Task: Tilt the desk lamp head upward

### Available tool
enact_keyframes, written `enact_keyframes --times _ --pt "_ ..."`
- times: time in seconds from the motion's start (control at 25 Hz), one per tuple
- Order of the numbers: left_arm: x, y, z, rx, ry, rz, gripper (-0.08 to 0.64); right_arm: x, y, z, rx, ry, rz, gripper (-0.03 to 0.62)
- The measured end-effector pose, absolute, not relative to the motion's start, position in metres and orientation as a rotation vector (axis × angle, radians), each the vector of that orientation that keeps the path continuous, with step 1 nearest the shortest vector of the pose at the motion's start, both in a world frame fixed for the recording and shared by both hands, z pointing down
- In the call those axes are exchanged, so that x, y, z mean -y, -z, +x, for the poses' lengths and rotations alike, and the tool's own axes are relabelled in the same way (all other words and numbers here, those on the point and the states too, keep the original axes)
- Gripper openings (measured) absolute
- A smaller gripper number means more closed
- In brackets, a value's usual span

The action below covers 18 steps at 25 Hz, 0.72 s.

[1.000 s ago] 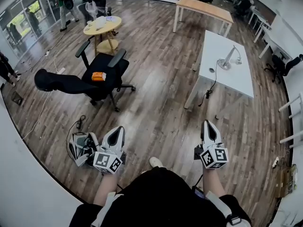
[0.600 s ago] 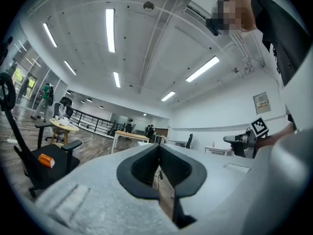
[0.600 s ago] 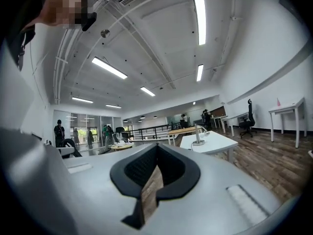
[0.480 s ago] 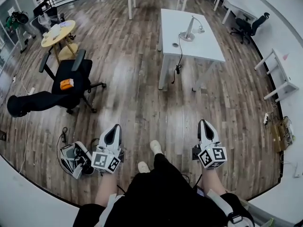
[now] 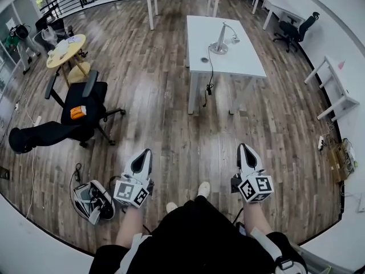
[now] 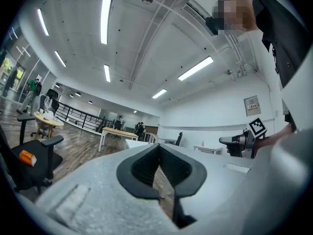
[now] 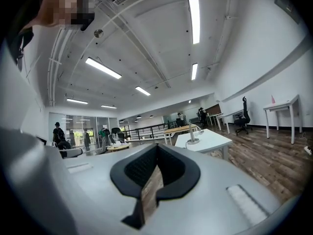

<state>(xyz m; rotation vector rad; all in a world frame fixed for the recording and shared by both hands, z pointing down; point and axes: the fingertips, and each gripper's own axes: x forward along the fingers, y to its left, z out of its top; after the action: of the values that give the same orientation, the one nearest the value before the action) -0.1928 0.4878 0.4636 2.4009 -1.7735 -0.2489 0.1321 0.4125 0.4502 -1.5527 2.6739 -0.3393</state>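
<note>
The room is bright and evenly lit by long ceiling light strips [image 6: 105,21], which burn out to plain white bars in both gripper views. From the head view the wooden floor [image 5: 154,96] has a soft sheen, the white table [image 5: 245,61] is nearly overexposed, and shadows under furniture are faint. All views bend strongly at the edges, with dark corners. The left tool [image 6: 159,153] and right tool [image 7: 156,151] look soft, out of focus.
</note>
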Motion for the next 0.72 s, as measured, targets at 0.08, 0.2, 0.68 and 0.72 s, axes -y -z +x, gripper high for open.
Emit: enact_keyframes --times 0.08,0.2,0.68,0.72 --pt "-0.476 -0.471 -0.187 1.759 0.247 2.395 -0.002 -0.402 -0.450 0.138 -2.681 0.326 -1.558 0.005" --pt "-0.453 -0.478 -0.172 1.746 0.169 2.416 -0.002 -0.380 -0.458 0.164 -2.659 0.374 -1.613 0.005" --pt "-0.364 -0.467 -0.127 1.712 0.215 2.443 0.000 -0.297 -0.471 0.233 -2.551 0.459 -1.670 0.005" --pt "-0.357 -0.467 -0.123 1.721 0.217 2.437 0.000 -0.291 -0.470 0.240 -2.543 0.459 -1.678 0.005"
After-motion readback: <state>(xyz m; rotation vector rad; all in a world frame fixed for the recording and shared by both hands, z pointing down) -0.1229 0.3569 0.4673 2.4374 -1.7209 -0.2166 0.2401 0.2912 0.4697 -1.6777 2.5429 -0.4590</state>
